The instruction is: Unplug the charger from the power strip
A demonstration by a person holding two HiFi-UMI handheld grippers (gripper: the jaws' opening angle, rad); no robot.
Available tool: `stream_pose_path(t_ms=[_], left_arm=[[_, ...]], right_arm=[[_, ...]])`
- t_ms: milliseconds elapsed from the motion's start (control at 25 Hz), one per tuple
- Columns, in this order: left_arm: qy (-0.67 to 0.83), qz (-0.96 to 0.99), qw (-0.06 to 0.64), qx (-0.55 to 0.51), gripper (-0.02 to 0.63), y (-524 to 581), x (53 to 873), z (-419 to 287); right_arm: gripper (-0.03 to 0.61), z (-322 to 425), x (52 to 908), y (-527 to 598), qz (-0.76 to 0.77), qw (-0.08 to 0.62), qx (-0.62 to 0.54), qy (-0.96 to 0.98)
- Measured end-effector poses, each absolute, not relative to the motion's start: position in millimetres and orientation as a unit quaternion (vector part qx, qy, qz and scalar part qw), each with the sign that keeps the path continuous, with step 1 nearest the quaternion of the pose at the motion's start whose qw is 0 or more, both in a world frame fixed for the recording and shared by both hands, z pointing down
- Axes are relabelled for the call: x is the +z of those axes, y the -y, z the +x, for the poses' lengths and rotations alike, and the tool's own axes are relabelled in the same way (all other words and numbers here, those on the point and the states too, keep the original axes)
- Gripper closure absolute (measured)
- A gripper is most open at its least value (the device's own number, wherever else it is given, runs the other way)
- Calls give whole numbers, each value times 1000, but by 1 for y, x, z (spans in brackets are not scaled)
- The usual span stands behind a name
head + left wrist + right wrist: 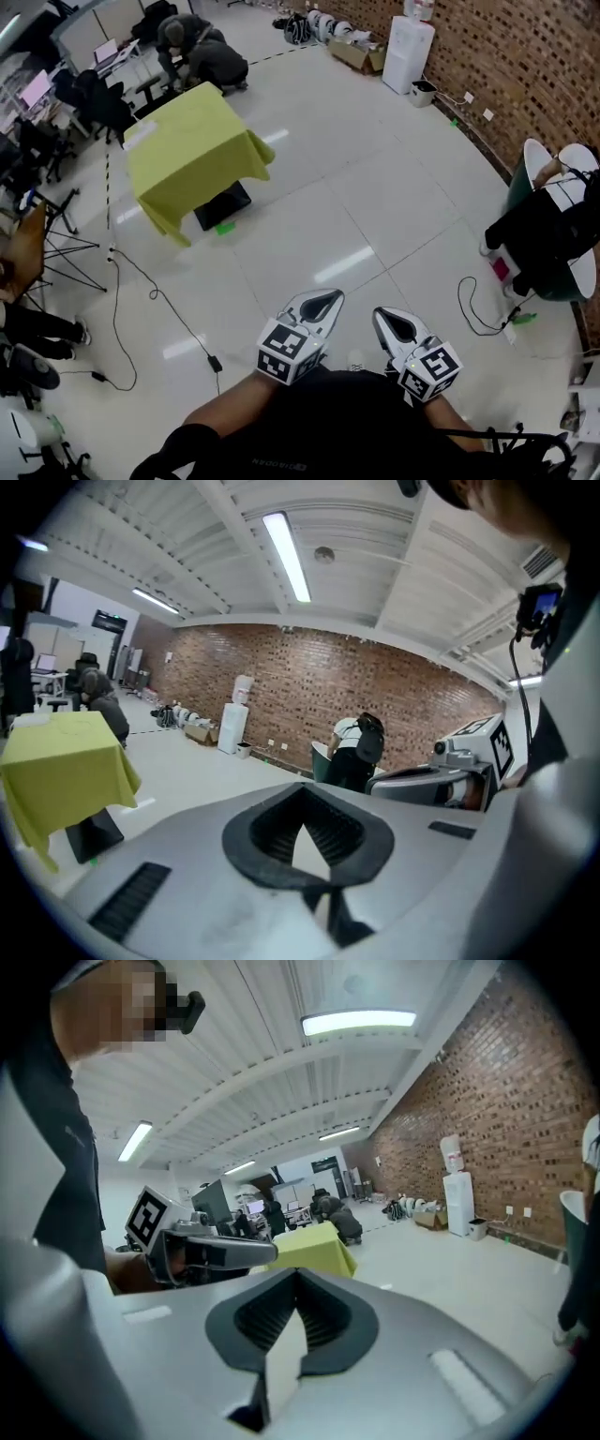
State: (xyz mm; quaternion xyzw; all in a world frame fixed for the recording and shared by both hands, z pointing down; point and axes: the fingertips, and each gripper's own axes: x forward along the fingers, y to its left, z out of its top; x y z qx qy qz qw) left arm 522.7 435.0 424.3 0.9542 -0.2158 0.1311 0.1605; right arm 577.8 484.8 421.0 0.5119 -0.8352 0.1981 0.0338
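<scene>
- Head view: the left claw (328, 296) and right claw (384, 317) sit low over the person's dark lap, cut off by the bottom edge. Both have their jaws together and are empty. On the floor (375, 187) at the right, a looping cable (466, 309) runs to a white block (509, 333). It may be the power strip, with any charger too small to tell. At the left a second lead ends in a black block (214, 363). The yellow-draped worktop (192, 150) stands well apart.
- Left gripper view: the jaws are closed with nothing between them, and the claw's grey body hides the near floor. The worktop is cut off at the left edge.
- Right gripper view: the jaws are closed and empty, and a sleeve blocks the left side.
</scene>
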Motion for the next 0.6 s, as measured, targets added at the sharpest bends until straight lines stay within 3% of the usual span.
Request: stream_pose_path(t_ms=[600], left_arm=[[401,891,178,119,609,-441,427,518]], right_arm=[[575,633,435,-467,395,44,201,895]])
